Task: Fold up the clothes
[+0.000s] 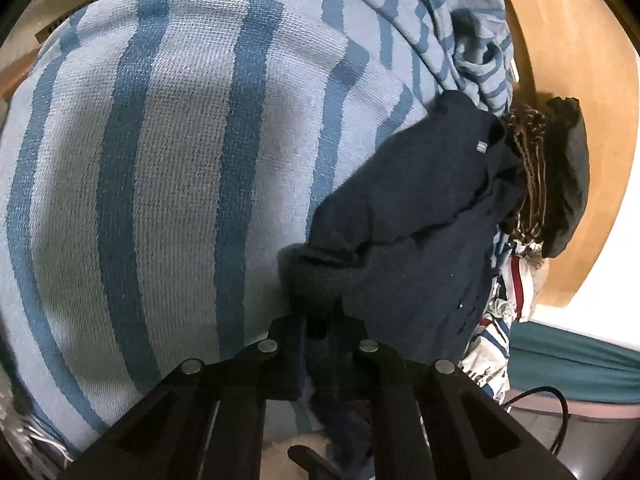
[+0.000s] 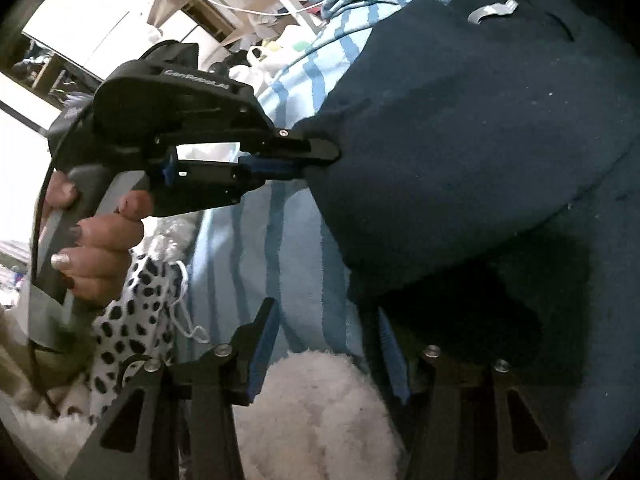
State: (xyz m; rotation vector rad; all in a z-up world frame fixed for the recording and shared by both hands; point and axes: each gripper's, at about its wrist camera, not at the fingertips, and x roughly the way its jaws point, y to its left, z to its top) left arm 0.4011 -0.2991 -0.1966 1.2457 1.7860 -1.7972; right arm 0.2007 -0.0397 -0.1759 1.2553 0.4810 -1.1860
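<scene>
Your navy garment [image 1: 420,200] is a dark, fleecy piece with a small grey label near one edge, rumpled and partly lifted off the striped blue blanket [image 1: 160,160] on the bed. One bunched corner is pinched at its near edge; the rest drapes toward the bed's right side. It looks like a sweatshirt, though folds hide its shape.

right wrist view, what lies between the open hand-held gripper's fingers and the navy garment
In the right wrist view, only the blue striped blanket shows between the right hand-held gripper and the navy garment; nothing else lies there.
</scene>
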